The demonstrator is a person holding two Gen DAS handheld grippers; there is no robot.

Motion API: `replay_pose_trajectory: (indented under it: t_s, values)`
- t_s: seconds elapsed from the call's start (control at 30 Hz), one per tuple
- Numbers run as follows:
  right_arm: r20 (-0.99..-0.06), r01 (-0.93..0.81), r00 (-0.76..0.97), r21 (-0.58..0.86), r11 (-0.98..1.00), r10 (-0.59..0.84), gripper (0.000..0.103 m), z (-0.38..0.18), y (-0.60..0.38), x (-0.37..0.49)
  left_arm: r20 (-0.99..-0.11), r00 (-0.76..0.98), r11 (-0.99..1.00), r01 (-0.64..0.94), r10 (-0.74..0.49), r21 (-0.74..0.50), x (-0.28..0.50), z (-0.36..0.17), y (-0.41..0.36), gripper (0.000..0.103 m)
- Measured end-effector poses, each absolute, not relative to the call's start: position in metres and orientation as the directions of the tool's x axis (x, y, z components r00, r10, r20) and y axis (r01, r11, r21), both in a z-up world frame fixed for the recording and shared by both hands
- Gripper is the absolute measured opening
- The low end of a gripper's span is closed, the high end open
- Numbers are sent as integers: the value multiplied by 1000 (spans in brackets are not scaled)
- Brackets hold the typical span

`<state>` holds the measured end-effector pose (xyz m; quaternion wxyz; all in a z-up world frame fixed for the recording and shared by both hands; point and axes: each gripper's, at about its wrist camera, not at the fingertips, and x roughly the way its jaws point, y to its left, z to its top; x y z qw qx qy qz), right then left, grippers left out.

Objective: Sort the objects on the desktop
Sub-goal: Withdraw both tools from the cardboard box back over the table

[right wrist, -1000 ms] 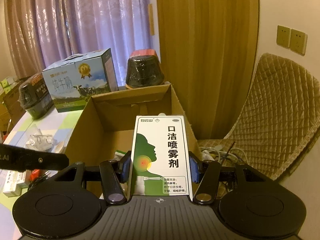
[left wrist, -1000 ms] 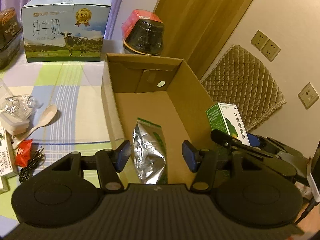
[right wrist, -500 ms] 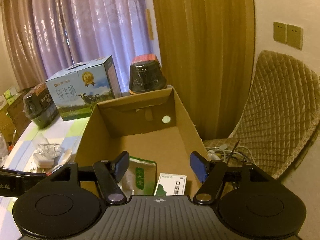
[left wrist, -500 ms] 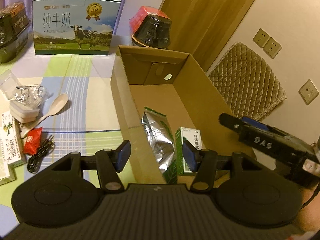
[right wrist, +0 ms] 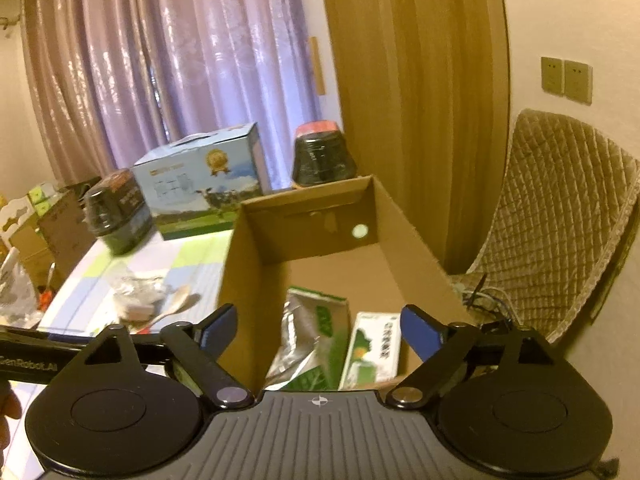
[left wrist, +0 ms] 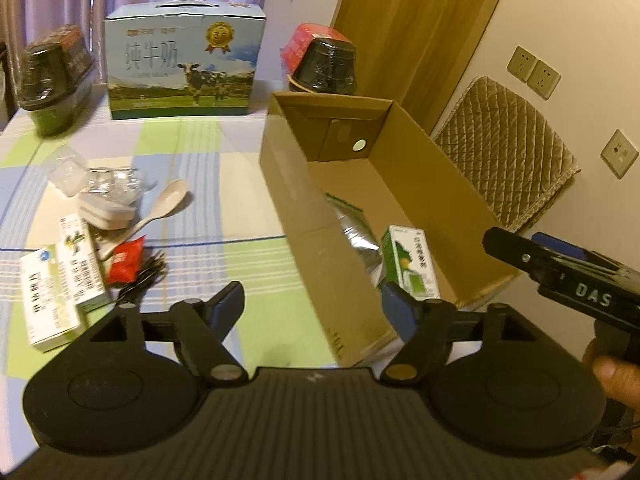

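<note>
An open cardboard box [left wrist: 304, 216] stands on the right side of the table. A silver and green pouch [left wrist: 356, 228] and a green and white spray box [left wrist: 410, 264] lie inside it at the near end. My left gripper [left wrist: 314, 304] hangs open over the box's near left wall, holding nothing. In the right wrist view, my right gripper [right wrist: 320, 320] is open and empty above the pouch [right wrist: 308, 332] and the spray box [right wrist: 372, 348]. Its black body [left wrist: 568, 276] shows at the right of the left wrist view, with a hand behind it.
Left of the box lie two medicine boxes [left wrist: 48, 300], a red packet [left wrist: 126, 256], a black cable [left wrist: 144, 276], a spoon [left wrist: 160, 208] and clear plastic packaging [left wrist: 100, 184]. A milk carton [left wrist: 184, 64] and two black jars [left wrist: 324, 64] stand at the back. A quilted chair [right wrist: 560, 232] is on the right.
My right gripper opened and let the spray box drop into the cardboard box beside the pouch, then drew back. My left gripper shifted left and back, still open.
</note>
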<state>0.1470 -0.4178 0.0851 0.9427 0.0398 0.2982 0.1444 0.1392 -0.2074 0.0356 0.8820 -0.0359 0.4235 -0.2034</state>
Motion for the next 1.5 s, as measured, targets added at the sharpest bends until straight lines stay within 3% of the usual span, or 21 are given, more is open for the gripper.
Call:
replay_pose_trajectory:
  t_s: [0.17, 0.37, 0.47, 0.83, 1.5]
  values:
    - [-550, -254, 776, 175, 951, 309, 101, 86, -404, 123, -727, 590, 926, 334, -351, -176, 121, 39, -188, 91]
    - [-568, -264, 754, 198, 944, 330, 101, 81, -384, 97, -726, 621, 939, 328, -295, -102, 103, 38, -159, 102]
    - [-578, -284, 734, 217, 934, 357, 101, 76, -373, 83, -731, 638, 950, 309, -240, -42, 87, 31, -136, 102]
    - [-634, -345, 647, 252, 904, 424, 101, 52, -324, 54, -775, 626, 995, 98, -87, -32, 64, 3, -35, 102]
    - [-666, -404, 591, 243, 882, 455, 101, 35, -288, 53, -786, 614, 997, 41, -73, -61, 65, -7, -10, 102]
